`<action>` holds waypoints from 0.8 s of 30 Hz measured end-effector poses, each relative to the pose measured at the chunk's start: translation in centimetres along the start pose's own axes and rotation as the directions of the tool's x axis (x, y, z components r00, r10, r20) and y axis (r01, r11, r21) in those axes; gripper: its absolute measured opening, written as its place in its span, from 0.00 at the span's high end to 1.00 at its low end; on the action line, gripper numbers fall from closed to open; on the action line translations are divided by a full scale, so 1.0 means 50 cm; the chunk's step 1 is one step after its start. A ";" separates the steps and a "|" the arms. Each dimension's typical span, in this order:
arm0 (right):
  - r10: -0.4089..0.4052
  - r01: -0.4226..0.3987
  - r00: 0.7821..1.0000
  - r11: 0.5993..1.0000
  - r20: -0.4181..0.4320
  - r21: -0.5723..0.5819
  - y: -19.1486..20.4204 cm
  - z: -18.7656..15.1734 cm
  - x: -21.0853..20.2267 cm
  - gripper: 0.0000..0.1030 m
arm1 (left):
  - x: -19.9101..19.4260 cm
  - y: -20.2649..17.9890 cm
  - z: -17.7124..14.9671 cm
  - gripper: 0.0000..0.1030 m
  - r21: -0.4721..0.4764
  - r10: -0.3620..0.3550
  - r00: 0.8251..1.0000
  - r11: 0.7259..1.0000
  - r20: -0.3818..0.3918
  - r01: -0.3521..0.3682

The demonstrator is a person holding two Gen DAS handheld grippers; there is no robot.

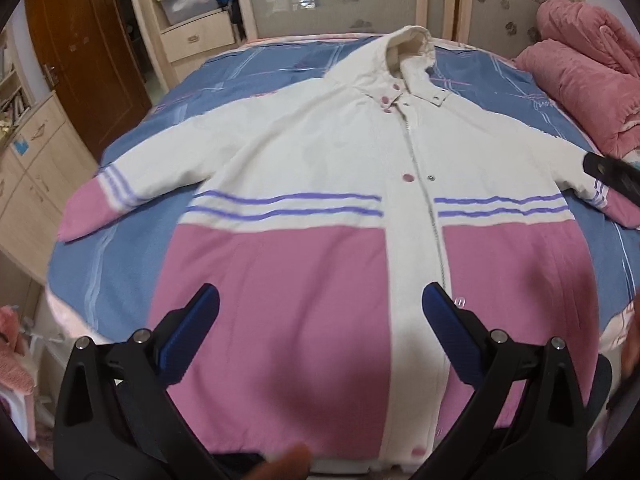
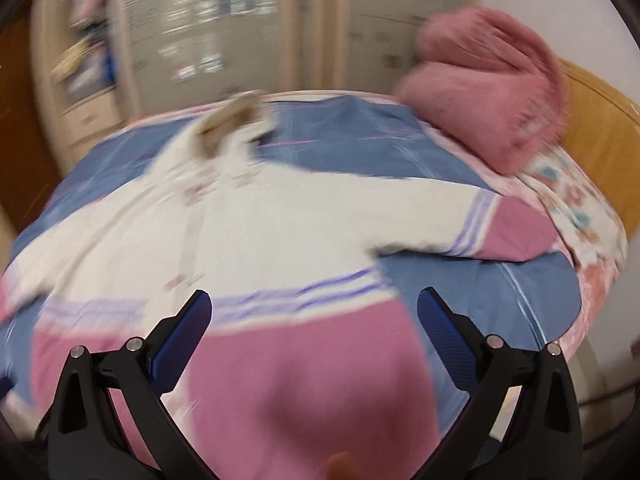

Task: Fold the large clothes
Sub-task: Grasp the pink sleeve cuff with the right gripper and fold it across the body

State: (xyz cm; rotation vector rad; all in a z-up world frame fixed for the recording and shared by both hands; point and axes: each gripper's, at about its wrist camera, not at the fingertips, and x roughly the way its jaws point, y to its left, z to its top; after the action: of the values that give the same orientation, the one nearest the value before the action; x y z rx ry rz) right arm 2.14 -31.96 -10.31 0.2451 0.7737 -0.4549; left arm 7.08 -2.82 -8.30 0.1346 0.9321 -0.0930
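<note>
Blue patterned bedsheet being covered by cream-and-pink hooded zip jacket spread flat, left gripper and right gripper being held wide open above its pink hem, nothing being gripped.

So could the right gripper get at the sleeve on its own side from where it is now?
Probably yes. The right gripper hangs open over the jacket, and that sleeve lies flat on the bedsheet with nothing on it. The pink blanket sits farther back, apart from the cuff.

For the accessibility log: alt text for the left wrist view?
A cream and pink hooded coat lies spread flat, front up, sleeves out, on a blue bedsheet. The open left claw hovers above its pink hem; a pink quilt is bundled at far right.
</note>
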 end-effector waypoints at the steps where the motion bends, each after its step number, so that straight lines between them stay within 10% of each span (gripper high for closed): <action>1: 0.005 -0.002 0.999 0.998 -0.049 0.064 -0.039 0.020 0.054 0.03 | 0.019 -0.008 0.002 0.02 0.006 -0.022 1.000 1.000 -0.020 0.022; 3: -0.052 0.068 0.995 0.981 -0.088 0.184 -0.118 0.057 0.129 0.19 | 0.062 -0.029 0.006 0.05 0.019 -0.088 0.993 0.996 -0.083 0.090; 13: -0.296 0.279 0.953 0.763 -0.069 0.583 -0.500 0.111 0.269 0.19 | 0.172 -0.207 0.074 0.26 0.114 -0.116 0.988 0.985 -0.102 0.127; 16: -0.109 0.126 0.991 0.682 -0.071 0.721 -0.631 0.096 0.293 0.19 | 0.224 -0.256 0.103 0.25 0.078 -0.227 0.963 0.968 -0.143 0.240; 19: -0.036 0.073 0.997 0.607 -0.064 0.792 -0.717 0.078 0.302 0.18 | 0.278 -0.300 0.113 0.02 0.003 -0.314 0.934 0.948 -0.173 0.319; 24: 0.127 -0.010 0.989 0.560 -0.073 0.828 -0.749 0.052 0.370 0.01 | 0.305 -0.393 0.090 0.02 0.201 -0.107 0.991 0.972 -0.084 0.122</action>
State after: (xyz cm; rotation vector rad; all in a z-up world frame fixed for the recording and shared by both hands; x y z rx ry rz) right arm -2.70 -71.35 -23.58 1.2169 0.6131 -0.7202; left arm 17.00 -23.29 -19.40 0.2773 1.0021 -0.2940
